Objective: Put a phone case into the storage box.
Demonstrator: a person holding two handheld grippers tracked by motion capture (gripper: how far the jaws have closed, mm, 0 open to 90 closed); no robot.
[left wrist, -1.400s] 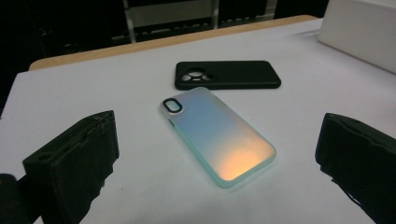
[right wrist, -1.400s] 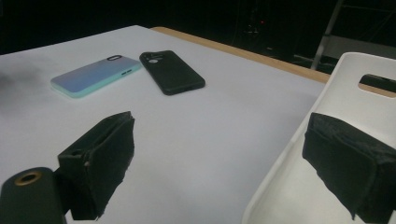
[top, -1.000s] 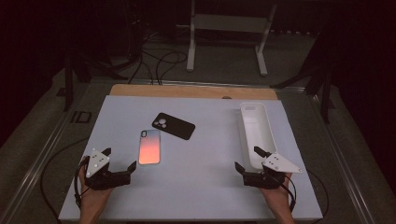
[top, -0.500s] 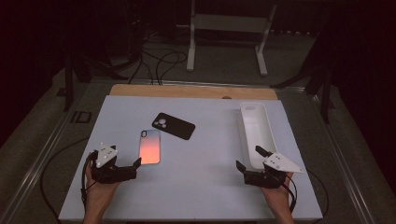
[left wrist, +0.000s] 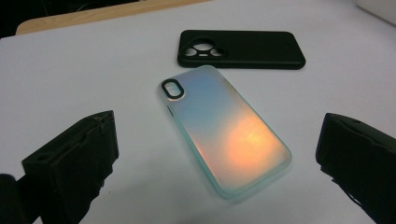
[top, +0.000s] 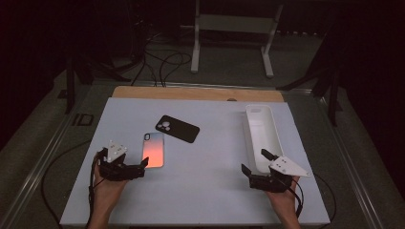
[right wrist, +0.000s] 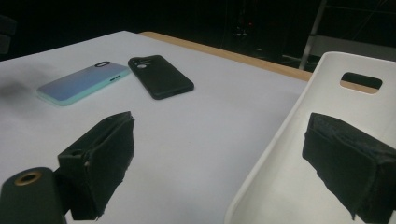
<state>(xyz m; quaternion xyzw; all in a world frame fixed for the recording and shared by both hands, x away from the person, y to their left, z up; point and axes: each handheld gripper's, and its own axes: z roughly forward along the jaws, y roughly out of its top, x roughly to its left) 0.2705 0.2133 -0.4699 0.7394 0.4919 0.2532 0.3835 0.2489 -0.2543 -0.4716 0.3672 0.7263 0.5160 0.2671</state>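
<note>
Between matte jaws, glossy iridescent phone case (left wrist: 225, 133)

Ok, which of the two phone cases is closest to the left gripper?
The iridescent orange-blue phone case, lying just ahead of the open left gripper. The matte black phone case lies farther off, beyond it.

Iridescent orange-teal case (left wrist: 225, 130), black case (left wrist: 240, 49)

Two black jaws of the right gripper (right wrist: 219, 163) stood wide apart, straddling the near wall of a white plastic tray (right wrist: 299, 116). Beyond lay an iridescent teal-edged phone case (right wrist: 81, 84) beside a black phone case (right wrist: 161, 77).
</note>
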